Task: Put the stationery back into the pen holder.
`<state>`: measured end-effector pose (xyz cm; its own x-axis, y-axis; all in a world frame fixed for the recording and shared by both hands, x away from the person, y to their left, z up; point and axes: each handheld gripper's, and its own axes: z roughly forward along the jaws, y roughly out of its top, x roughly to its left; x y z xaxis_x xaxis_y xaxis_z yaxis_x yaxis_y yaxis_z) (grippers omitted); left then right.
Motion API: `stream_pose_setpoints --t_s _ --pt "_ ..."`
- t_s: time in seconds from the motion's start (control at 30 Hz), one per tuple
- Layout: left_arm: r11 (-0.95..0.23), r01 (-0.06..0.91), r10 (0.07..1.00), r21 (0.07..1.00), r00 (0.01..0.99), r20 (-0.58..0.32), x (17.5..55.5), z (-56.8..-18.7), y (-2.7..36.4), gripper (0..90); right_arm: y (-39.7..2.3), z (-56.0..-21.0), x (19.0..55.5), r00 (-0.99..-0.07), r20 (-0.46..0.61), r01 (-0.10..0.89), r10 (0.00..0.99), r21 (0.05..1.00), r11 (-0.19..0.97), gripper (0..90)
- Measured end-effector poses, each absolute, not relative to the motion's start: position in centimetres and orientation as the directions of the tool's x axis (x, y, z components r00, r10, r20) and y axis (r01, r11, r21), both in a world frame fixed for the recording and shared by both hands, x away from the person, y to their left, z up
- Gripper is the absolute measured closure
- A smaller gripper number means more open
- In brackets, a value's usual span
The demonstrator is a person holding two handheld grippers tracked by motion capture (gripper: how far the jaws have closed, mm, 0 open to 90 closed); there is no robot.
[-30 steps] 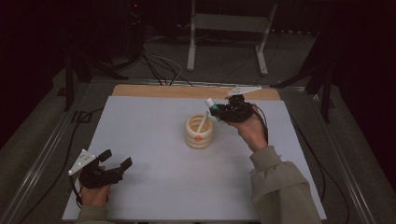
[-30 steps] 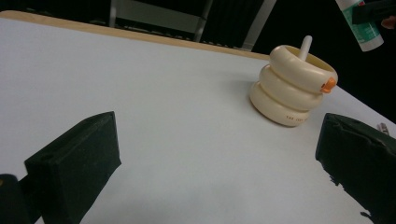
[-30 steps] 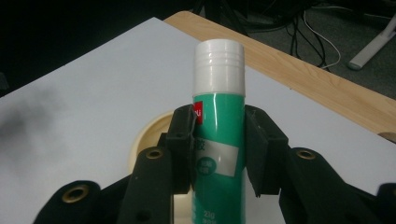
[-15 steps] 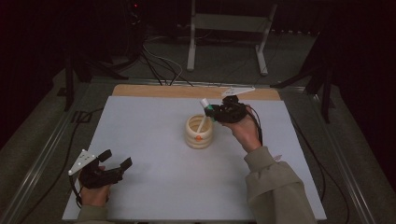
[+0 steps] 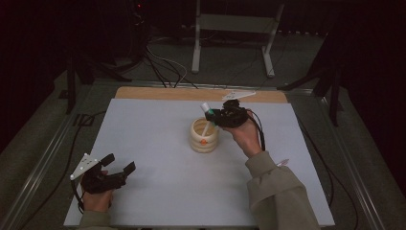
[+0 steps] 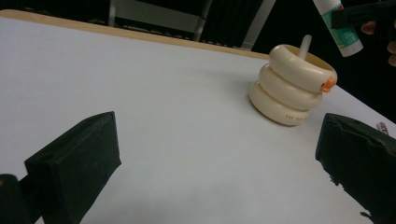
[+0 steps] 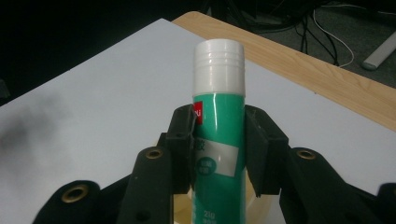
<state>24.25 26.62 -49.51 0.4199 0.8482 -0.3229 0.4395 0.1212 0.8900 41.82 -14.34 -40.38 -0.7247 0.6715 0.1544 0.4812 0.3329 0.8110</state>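
Right gripper: my jaws are pinched on the glue stick, one pad on each side of the green barrel, below the cap. I hold it mid-barrel so that both ends stay free and it cannot swing.

Glue stick, place: it sits between my right jaws, above and just to the right of the cream holder as the high view has it, clear of the rim as far as I can tell.

Glue stick, axis: its long axis runs along my jaws' own line. The white ribbed cap points away from my hand; the bottom end drops out of sight below the jaws, toward the holder's mouth. From the left gripper view the stick leans, cap end off the top of the picture, lower end slanting down and right.

Holder: three stacked cream rings with a small orange nub on the side, standing upright on the white table. A pale thin stick already leans inside it, so I judge the holder is where the glue goes, bottom end first.

Left gripper: jaws spread wide with nothing between them, resting low on the table, well apart from the holder. I keep it parked there, aimed at the holder, out of the right hand's way.
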Motion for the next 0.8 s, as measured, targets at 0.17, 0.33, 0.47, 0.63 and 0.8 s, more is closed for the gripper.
stream_pose_setpoints --t_s 0.17,0.33,0.47,0.63,0.8 --pt "0.122 0.439 0.848 0.890 0.420 -0.323 24.2 -49.5 26.6 0.3 -14.2 -40.7 41.9 -0.720 0.167 0.488 0.674 0.812 0.320 66.3" --pt "0.122 0.439 0.848 0.890 0.419 -0.323 24.2 -49.5 26.6 0.3 -14.1 -41.0 42.0 -0.718 0.173 0.490 0.674 0.813 0.313 66.2" --pt "0.123 0.438 0.848 0.890 0.419 -0.323 24.2 -49.5 26.6 0.3 -13.9 -41.2 42.0 -0.721 0.172 0.487 0.671 0.815 0.314 66.2" --pt "0.123 0.438 0.848 0.890 0.419 -0.324 24.2 -49.5 26.6 0.3 -13.5 -41.4 42.0 -0.721 0.168 0.484 0.672 0.816 0.315 66.1" --pt "0.123 0.438 0.848 0.890 0.419 -0.324 24.2 -49.5 26.7 0.3 -13.3 -41.7 42.1 -0.718 0.170 0.486 0.675 0.817 0.310 66.0"
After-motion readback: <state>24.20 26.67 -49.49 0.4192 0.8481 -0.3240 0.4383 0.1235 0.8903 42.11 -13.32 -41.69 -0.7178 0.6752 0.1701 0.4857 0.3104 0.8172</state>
